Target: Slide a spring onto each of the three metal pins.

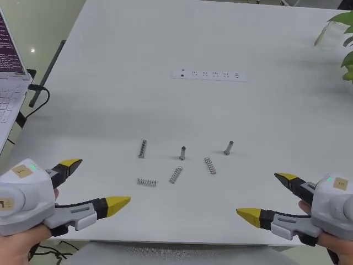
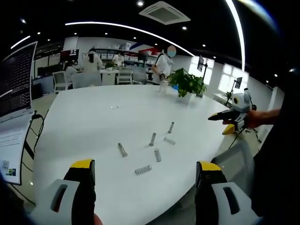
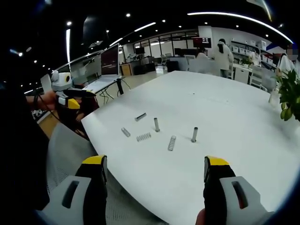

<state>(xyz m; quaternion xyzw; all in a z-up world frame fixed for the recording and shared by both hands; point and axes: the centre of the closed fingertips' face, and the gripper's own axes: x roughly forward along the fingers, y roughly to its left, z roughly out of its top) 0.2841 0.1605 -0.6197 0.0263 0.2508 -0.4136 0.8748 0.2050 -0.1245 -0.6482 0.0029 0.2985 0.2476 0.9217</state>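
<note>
Holds the left tool point(image 1: 95, 184) spread wide above the near left corner of the white surface point(image 1: 110, 110), with nothing between its yellow-tipped grey jaws and nothing touched. Holds the right tool point(image 1: 266, 196) just as wide apart above the near right corner, likewise empty and clear of the surface. Faces, toward the middle of the near edge, a row of three short, smooth metal pins: the left pin point(image 1: 142, 149) apparently lying on its side, the middle pin point(image 1: 182, 153) and the right pin point(image 1: 228, 147) standing on end. Finds three bare wire coil springs lying flat just nearer than that row: the left spring point(image 1: 146, 182), the middle spring point(image 1: 176, 175) and the right spring point(image 1: 210, 165), each apart from the pins and from one another. Sees a flat white socket strip point(image 1: 209, 74) farther back mid-surface, an open laptop point(image 1: 8, 66) at the left edge, and green leaves point(image 1: 345, 44) at the far right corner.
</note>
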